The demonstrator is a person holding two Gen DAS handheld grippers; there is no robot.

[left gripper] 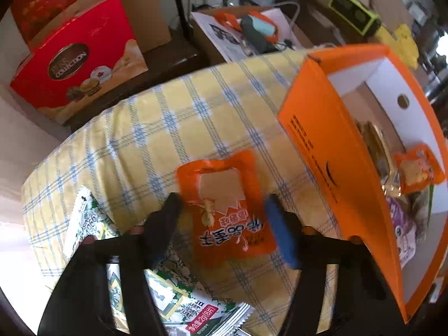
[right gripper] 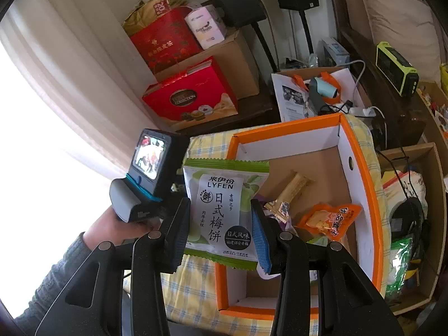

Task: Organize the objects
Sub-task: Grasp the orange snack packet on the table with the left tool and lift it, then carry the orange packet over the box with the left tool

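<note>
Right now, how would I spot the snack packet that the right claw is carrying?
Find the big orange-rimmed cardboard box on the yellow checked tablecloth. Above its near-left corner, the right claw grips a green-and-white plum cake packet. Unlike the orange snack packet and gold wrapped bar lying inside the box, it stands upright, printed LYFEN.

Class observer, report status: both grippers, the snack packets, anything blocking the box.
Left gripper shut on orange packet, beside orange box. Right gripper shut on green plum packet, above the box. Nothing blocking.
</note>
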